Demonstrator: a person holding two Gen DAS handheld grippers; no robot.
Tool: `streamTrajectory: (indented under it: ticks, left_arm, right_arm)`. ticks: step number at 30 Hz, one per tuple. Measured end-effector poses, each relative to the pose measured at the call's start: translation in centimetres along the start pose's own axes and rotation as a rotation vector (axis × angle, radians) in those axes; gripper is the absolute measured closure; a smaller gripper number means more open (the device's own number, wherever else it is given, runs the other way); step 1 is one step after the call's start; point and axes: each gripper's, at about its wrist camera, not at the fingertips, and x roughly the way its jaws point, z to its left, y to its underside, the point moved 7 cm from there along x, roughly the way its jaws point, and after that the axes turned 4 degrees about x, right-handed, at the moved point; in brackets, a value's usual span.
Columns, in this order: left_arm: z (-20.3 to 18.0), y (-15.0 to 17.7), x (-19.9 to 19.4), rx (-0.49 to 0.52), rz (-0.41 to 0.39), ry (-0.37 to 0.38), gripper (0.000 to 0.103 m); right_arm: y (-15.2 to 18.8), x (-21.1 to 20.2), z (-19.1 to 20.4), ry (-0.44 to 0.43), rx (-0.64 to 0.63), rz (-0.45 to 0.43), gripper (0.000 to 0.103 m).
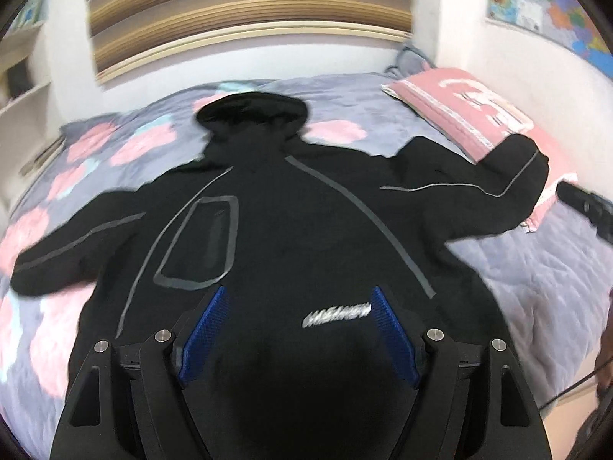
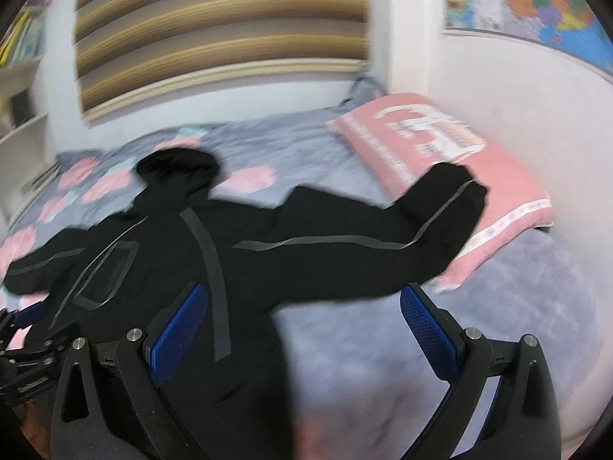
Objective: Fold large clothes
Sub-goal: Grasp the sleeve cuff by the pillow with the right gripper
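Note:
A large black hooded jacket point(image 1: 291, 222) with grey stripes lies spread flat on the bed, hood toward the wall and both sleeves out to the sides. My left gripper point(image 1: 299, 295) hovers open over the jacket's lower front, near a white logo point(image 1: 337, 312). My right gripper point(image 2: 302, 299) is open above the jacket point(image 2: 214, 253) at its right side, below the right sleeve point(image 2: 383, 237), with nothing between its blue pads. The left gripper point(image 2: 27, 329) shows at the left edge of the right wrist view. The right sleeve's cuff rests on a pink pillow point(image 2: 440, 145).
The bed has a lilac quilt point(image 1: 517, 268) with pink patches. A pink pillow point(image 1: 459, 111) lies at the head, beside the right wall. A window blind point(image 1: 249, 11) hangs behind the bed, shelves point(image 1: 23, 88) stand on the left, a map point(image 2: 528, 0) on the right wall.

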Motion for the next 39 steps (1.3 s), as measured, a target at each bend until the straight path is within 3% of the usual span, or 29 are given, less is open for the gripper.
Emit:
streamTrajectory:
  ticks: [3, 6, 12, 15, 21, 22, 23, 24, 25, 26, 28, 30, 32, 33, 35, 38, 39]
  left_arm:
    - [-3.4, -2.9, 2.8, 0.022, 0.016, 0.024, 0.025]
    - [-6.3, -5.6, 6.0, 0.014, 0.027, 0.066, 0.025]
    - [-10.9, -9.5, 11.7, 0.055, 0.037, 0.069, 0.025]
    - [-12.8, -10.6, 13.9, 0.063, 0.031, 0.104, 0.025]
    - [-15.1, -11.4, 17.8, 0.055, 0.055, 0.175, 0.025]
    - [-15.6, -11.5, 18.3, 0.061, 0.059, 0.172, 0.025]
    - [-16.1, -11.6, 18.8, 0.071, 0.064, 0.168, 0.025]
    - [-16.2, -11.6, 19.2, 0.08, 0.067, 0.164, 0.025]
    - [-16.7, -11.7, 19.7, 0.098, 0.069, 0.158, 0.025]
    - [-17.1, -11.7, 20.0, 0.117, 0.067, 0.158, 0.025]
    - [-18.0, -11.9, 20.7, 0.139, 0.059, 0.175, 0.025]
    - [-18.5, -12.1, 21.3, 0.135, 0.058, 0.206, 0.025]
    - [-19.2, -12.2, 21.8, 0.107, 0.066, 0.26, 0.025]
    - [-19.4, -12.1, 22.3, 0.095, 0.077, 0.271, 0.025]
    - [-19.9, -11.4, 24.0, 0.093, 0.12, 0.27, 0.025]
    - [-20.2, -9.8, 26.7, 0.108, 0.224, 0.241, 0.025]
    - [-20.1, -9.8, 26.7, 0.109, 0.221, 0.247, 0.025]
  right_arm:
    - [-2.8, 3.5, -7.3, 0.016, 0.053, -0.025, 0.001]
    - [-5.5, 7.4, -14.7, 0.113, 0.096, -0.034, 0.002]
    - [-9.4, 15.3, -25.2, 0.072, 0.248, 0.021, 0.007]
    - [-10.0, 18.6, -27.1, 0.06, 0.269, 0.058, 0.01]
    - [-10.2, 23.5, -28.2, 0.151, 0.248, 0.1, 0.016]
    - [-10.1, 24.5, -28.1, 0.146, 0.245, 0.127, 0.032]
    - [-10.0, 25.0, -27.8, 0.15, 0.228, 0.143, 0.036]
    - [-10.1, 24.7, -27.5, 0.156, 0.203, 0.133, 0.048]
    - [-10.5, 23.9, -26.4, 0.122, 0.149, 0.104, 0.063]
    - [-10.6, 22.9, -25.5, 0.082, 0.121, 0.089, 0.067]
    - [-11.2, 20.5, -24.7, 0.075, 0.076, 0.034, 0.072]
    - [-12.2, 17.2, -25.9, 0.164, 0.049, -0.065, 0.073]
    - [-12.8, 15.5, -28.3, 0.2, 0.106, -0.1, 0.073]
    - [-12.7, 15.3, -29.7, 0.178, 0.159, -0.1, 0.074]
    - [-12.0, 15.9, -30.9, 0.154, 0.204, -0.059, 0.074]
    - [-9.5, 19.6, -31.0, 0.215, 0.196, 0.069, 0.074]
    - [-8.5, 20.9, -31.0, 0.247, 0.193, 0.115, 0.074]
